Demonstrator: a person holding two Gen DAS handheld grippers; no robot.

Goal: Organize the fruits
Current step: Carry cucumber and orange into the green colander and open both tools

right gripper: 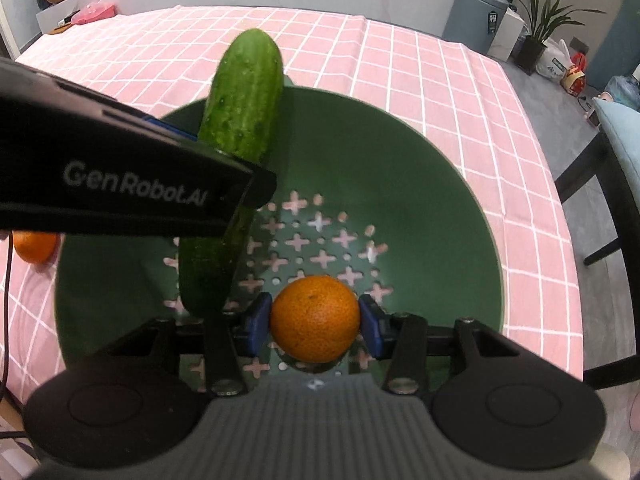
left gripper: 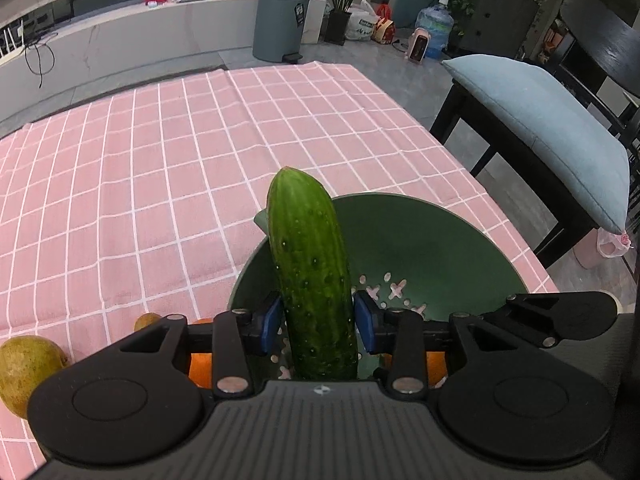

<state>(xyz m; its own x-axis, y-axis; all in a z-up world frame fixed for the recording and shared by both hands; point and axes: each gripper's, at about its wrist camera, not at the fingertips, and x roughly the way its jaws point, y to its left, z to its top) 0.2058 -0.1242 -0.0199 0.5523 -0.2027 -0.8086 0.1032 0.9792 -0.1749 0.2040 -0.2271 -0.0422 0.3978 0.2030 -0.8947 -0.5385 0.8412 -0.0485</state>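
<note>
The left hand-held gripper [left gripper: 316, 322] is clamped on a cucumber [left gripper: 310, 276] and the right hand-held gripper [right gripper: 314, 322] on an orange [right gripper: 315, 318], both over the green colander [right gripper: 420, 184]. Crowded together (nearly touching), a release could knock the cucumber over the rim onto the table [right gripper: 440, 80].

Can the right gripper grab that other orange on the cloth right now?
Probably not yet. The right gripper is already shut on an orange over the green colander, and the left gripper, holding the cucumber, lies between it and the other orange.
</note>
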